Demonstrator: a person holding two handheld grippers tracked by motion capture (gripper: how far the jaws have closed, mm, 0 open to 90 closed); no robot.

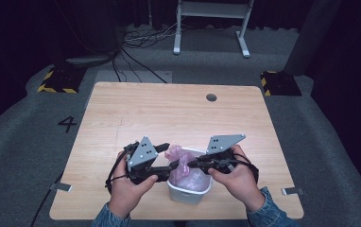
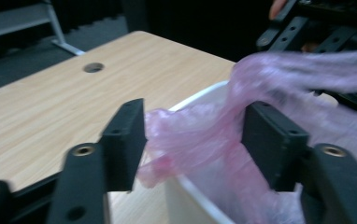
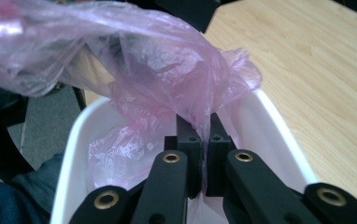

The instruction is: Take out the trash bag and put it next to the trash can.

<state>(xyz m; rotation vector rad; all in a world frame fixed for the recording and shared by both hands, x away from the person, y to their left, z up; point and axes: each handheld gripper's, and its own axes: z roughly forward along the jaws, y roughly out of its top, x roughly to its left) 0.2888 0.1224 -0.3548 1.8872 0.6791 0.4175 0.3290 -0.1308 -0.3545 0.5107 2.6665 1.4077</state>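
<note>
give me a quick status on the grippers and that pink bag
Right gripper shut on pink bag. Left gripper open, bag film between its jaws. Bag partly inside white bin. Nothing in the way.

Readable marking: numeral "4" [image 1: 67,124], dark, on grey floor carpet left of table [image 1: 122,118], high view. Yellow-black hazard stripes on two floor blocks, far left [image 1: 55,80] and far right [image 1: 279,83] beyond table; no wording on them. No legible text in either gripper view.
</note>
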